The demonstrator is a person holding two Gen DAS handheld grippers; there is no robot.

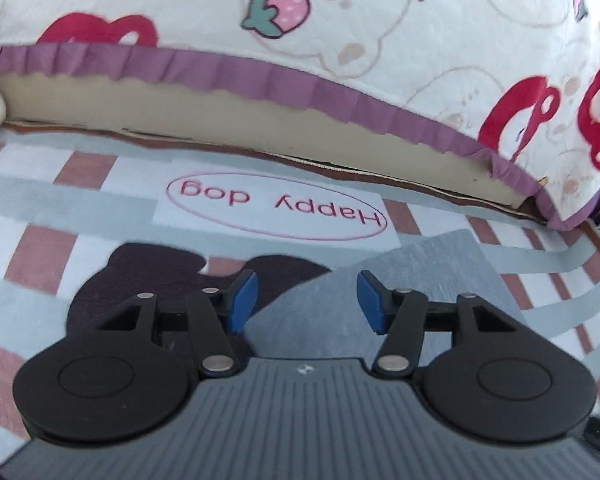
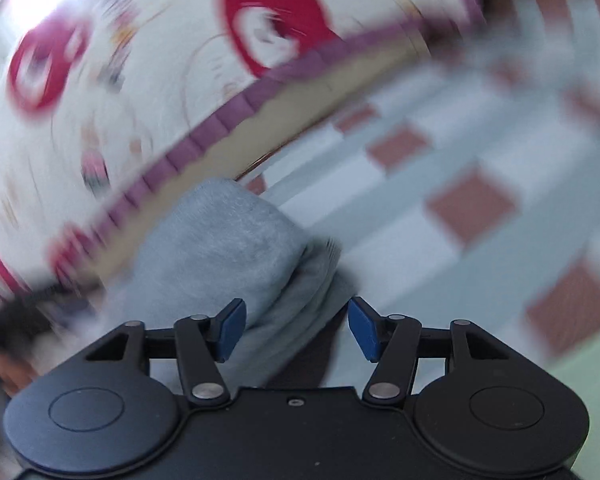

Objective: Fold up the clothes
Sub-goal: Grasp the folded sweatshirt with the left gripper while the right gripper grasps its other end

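Looking down my left gripper [image 1: 307, 300], I see its blue pads [image 1: 244, 300] standing well apart with nothing pinched between them. Below and between them lies a flat grey piece of clothing [image 1: 400, 280], one corner pointing up toward the headboard side. It rests on a checked sheet [image 1: 60, 208] of pale blue, white and brick-red squares. A dark brown shape [image 1: 160, 276] printed on that sheet sits just left of the grey cloth, under my left finger. Further out, an oval reading "Happy dog" [image 1: 278, 206] lies upside down to me. Beyond it, a white quilt [image 1: 340, 20] with strawberries, red bears and a purple ruffle [image 1: 260, 76] overhangs a tan mattress edge [image 1: 180, 120].

Over on my right gripper [image 2: 297, 328], the view is heavily smeared. Its jaws are also parted, gripping nothing. A soft bundle of folded grey fabric [image 2: 228, 240] bulges up just ahead of the left pad [image 2: 232, 330], whether touching it I cannot tell. The same checked sheet runs off to the right.
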